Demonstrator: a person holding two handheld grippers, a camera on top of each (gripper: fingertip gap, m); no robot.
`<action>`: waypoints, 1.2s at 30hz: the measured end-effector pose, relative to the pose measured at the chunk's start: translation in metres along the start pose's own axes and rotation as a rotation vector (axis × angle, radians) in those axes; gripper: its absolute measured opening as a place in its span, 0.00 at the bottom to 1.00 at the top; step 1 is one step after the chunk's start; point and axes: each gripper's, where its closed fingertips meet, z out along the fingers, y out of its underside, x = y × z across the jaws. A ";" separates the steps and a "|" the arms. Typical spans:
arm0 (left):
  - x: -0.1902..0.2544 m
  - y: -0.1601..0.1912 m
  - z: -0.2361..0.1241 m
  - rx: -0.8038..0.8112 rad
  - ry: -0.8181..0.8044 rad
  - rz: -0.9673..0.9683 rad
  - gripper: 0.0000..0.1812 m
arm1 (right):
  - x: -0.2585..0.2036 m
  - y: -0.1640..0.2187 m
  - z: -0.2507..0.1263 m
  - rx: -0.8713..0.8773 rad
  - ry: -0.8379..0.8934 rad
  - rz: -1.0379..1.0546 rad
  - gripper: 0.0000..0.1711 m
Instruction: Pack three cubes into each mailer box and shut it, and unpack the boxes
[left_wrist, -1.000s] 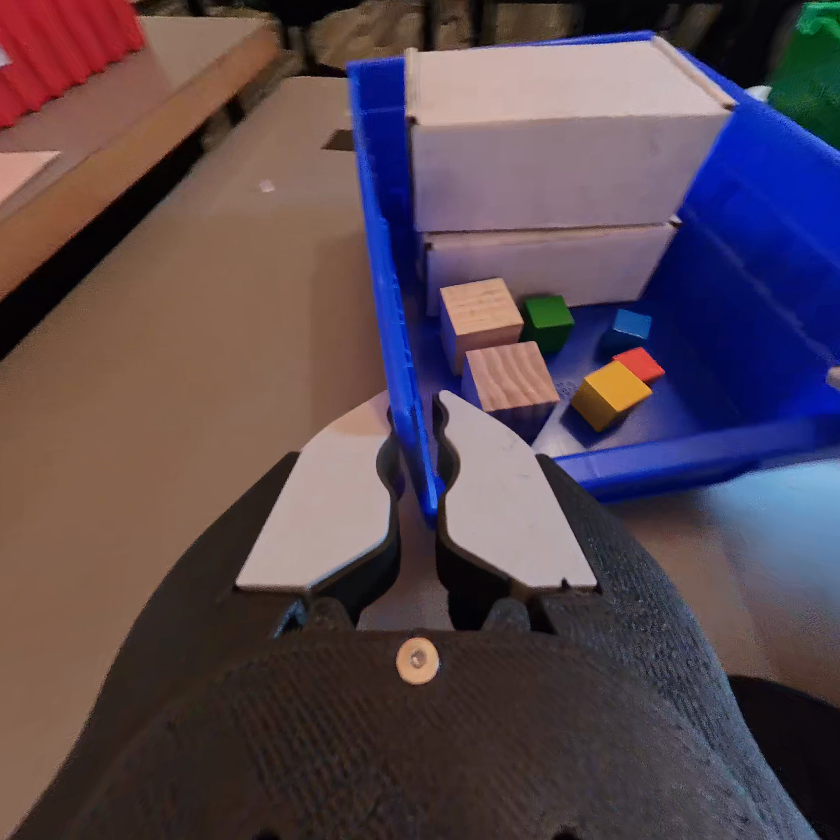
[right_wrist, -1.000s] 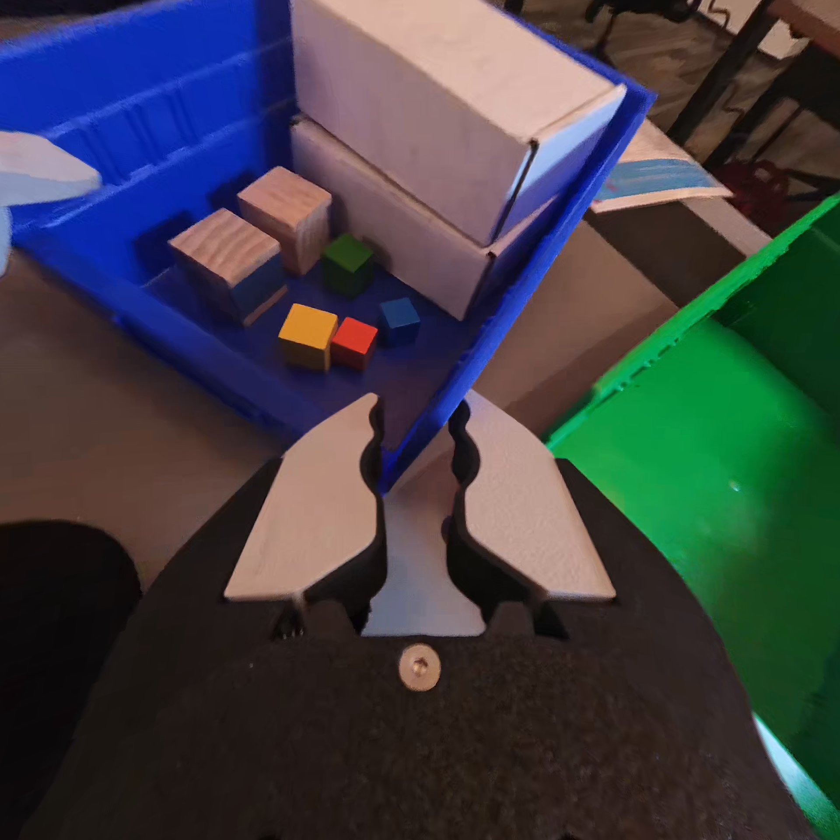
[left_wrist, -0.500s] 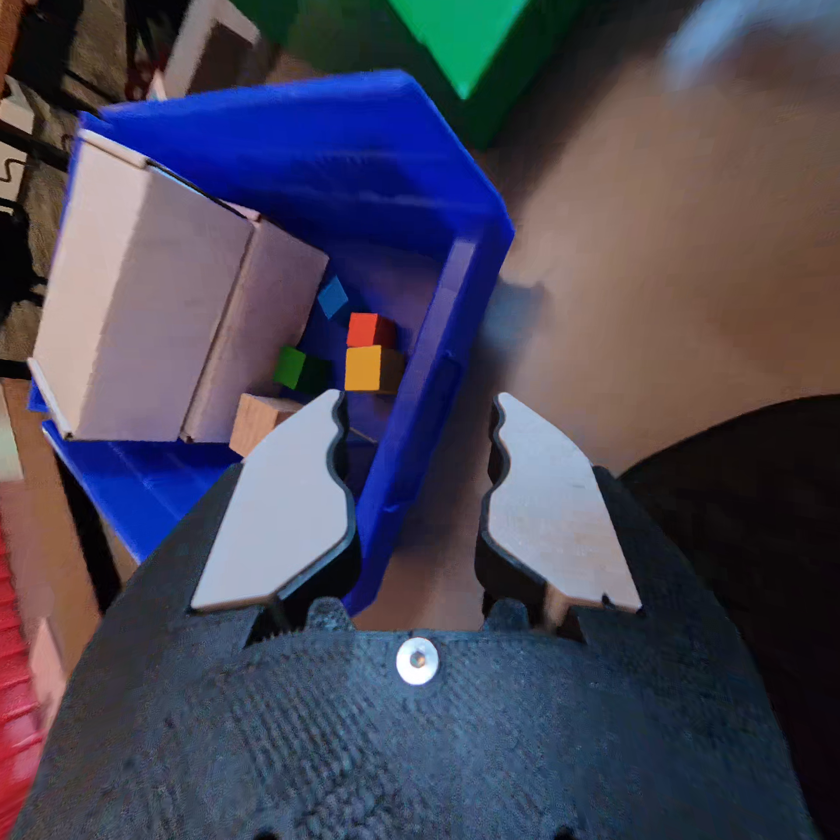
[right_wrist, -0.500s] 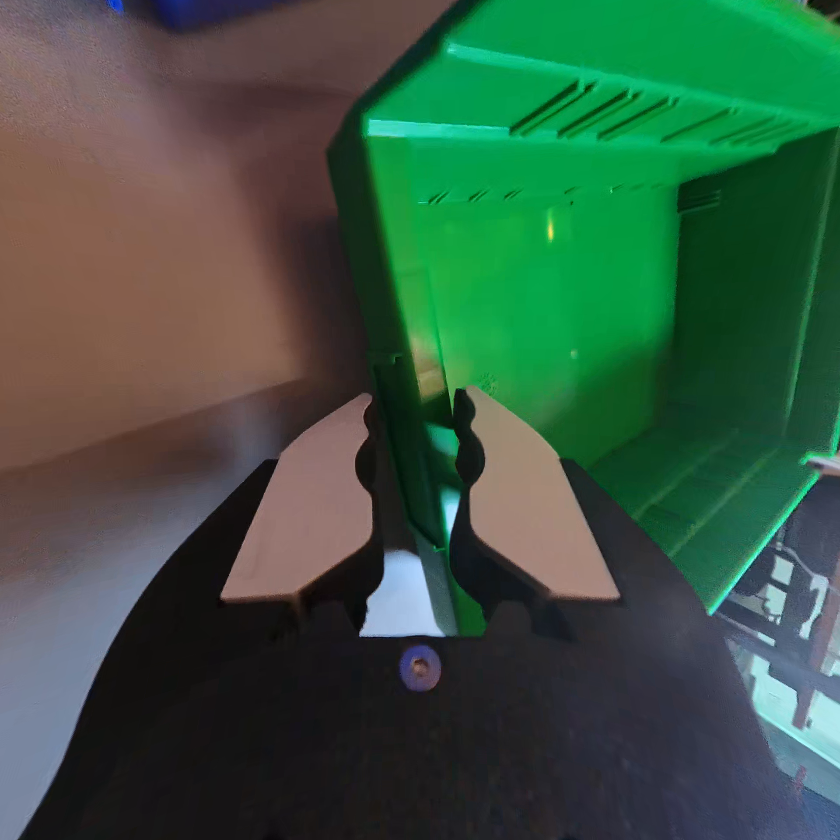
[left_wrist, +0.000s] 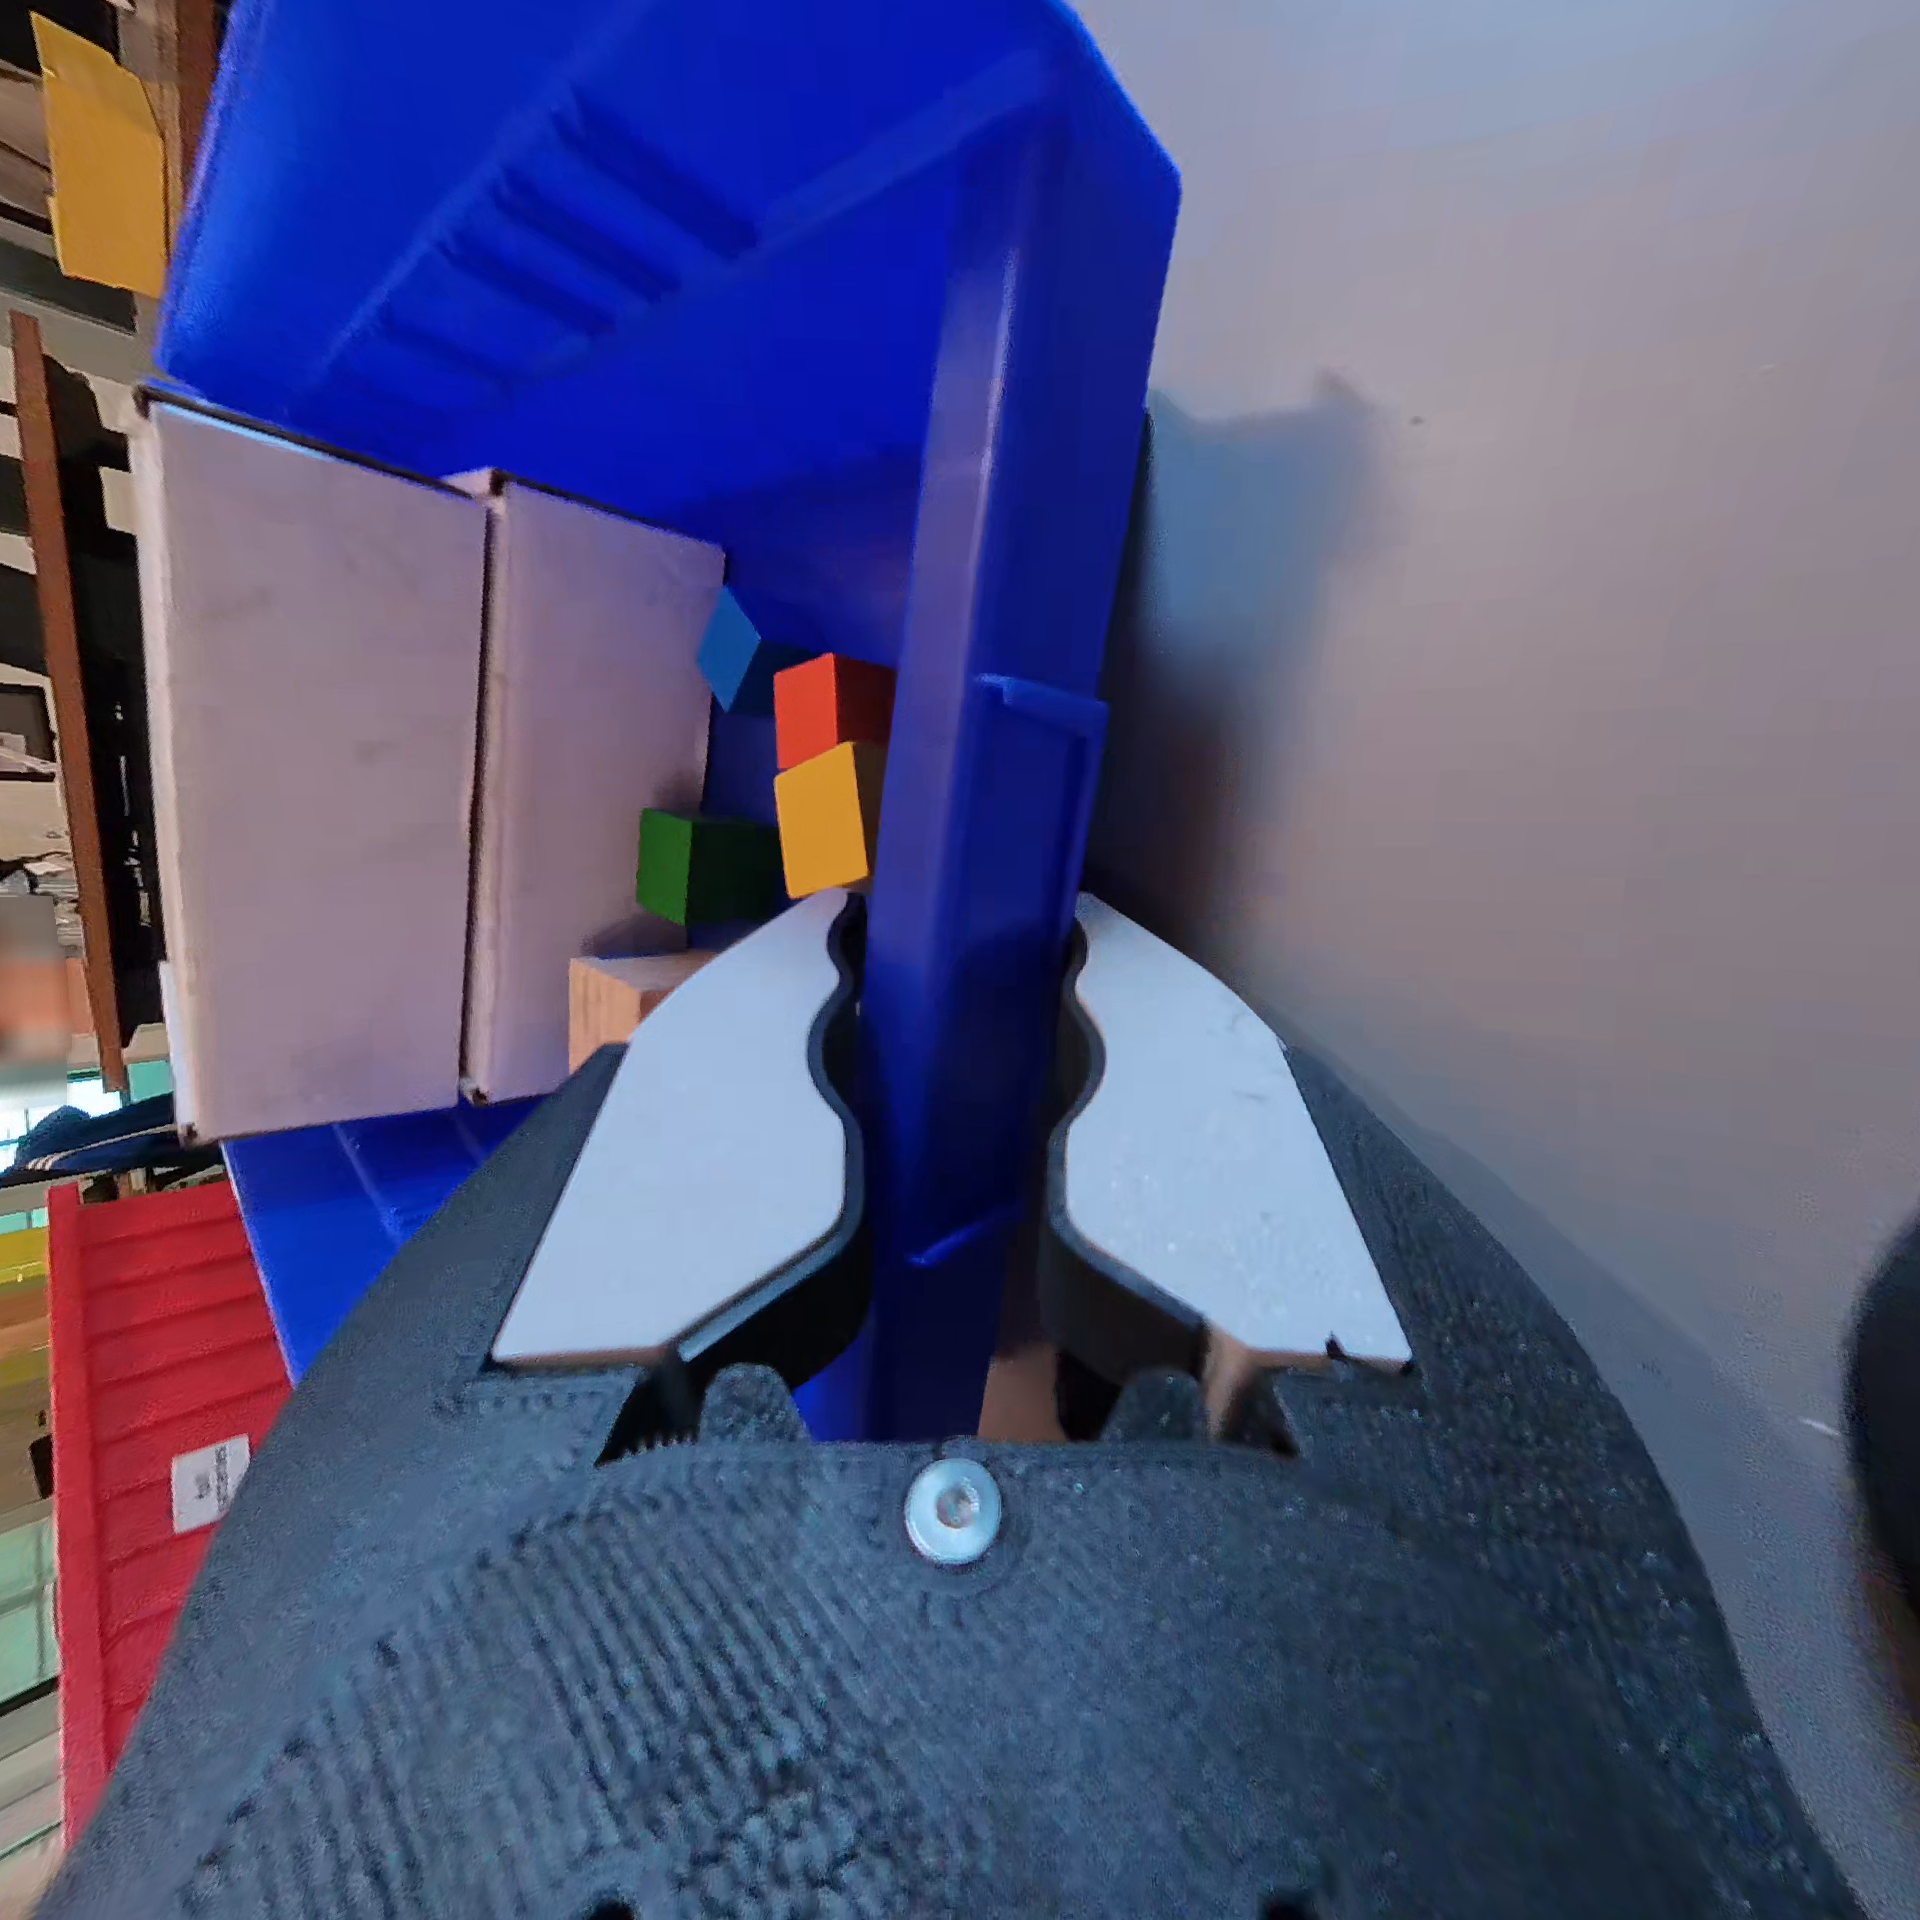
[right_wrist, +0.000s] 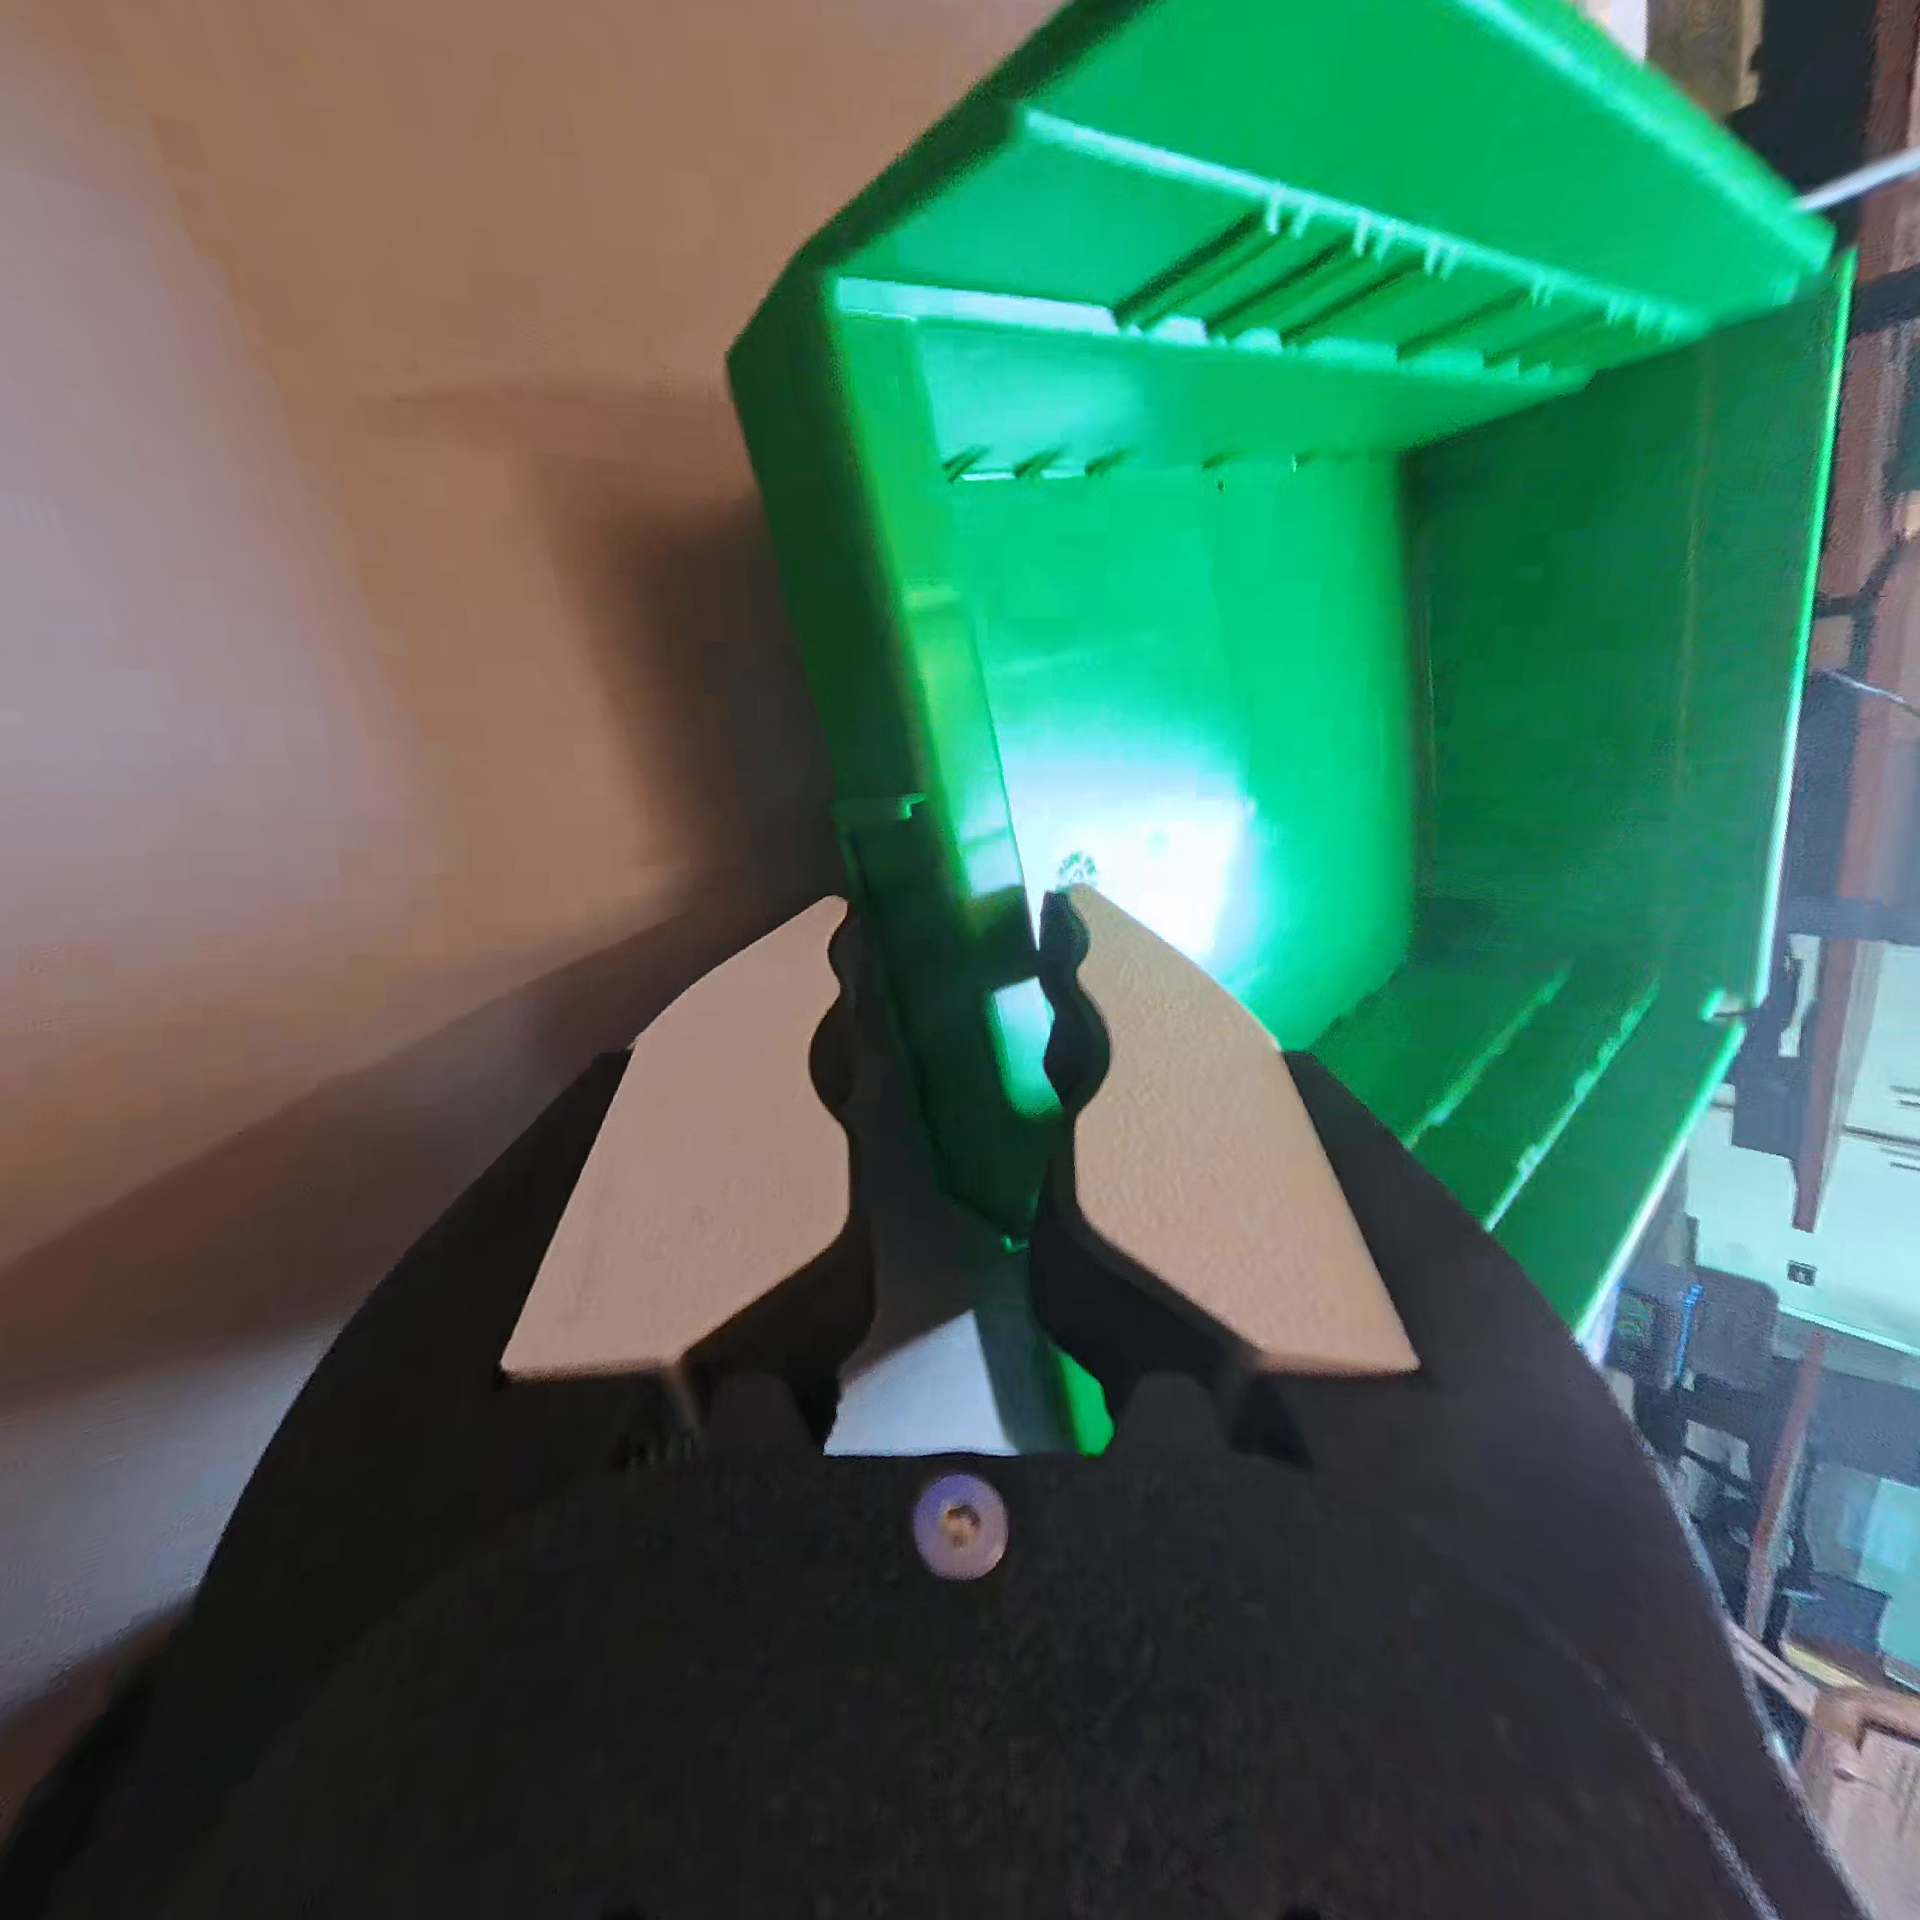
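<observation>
We clamp the left gripper (left_wrist: 961, 914) on the blue bin (left_wrist: 997, 520) wall mid-frame, right gripper (right_wrist: 945, 909) pinching the green bin (right_wrist: 1558, 623) wall; drag both level so the cubes (left_wrist: 826, 816) stay put.

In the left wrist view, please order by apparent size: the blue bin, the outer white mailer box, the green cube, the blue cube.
1. blue bin
2. outer white mailer box
3. green cube
4. blue cube

The blue cube lies farther from the camera and partly hidden, so the last two are unsure.

My left wrist camera looks close along the blue bin (left_wrist: 977, 727) wall; my right camera faces the green bin (right_wrist: 1299, 727); they share only the table (left_wrist: 1558, 623).
</observation>
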 end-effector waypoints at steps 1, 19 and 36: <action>-0.004 -0.001 0.005 0.018 -0.006 0.015 0.19 | 0.009 0.009 0.004 -0.002 0.015 -0.010 0.19; -0.071 -0.025 -0.002 0.313 -0.034 -0.251 0.27 | 0.099 0.011 0.011 0.324 0.020 0.367 0.28; -0.072 -0.124 -0.065 0.810 -0.220 -1.006 0.29 | 0.127 -0.016 -0.038 0.855 0.191 0.915 0.34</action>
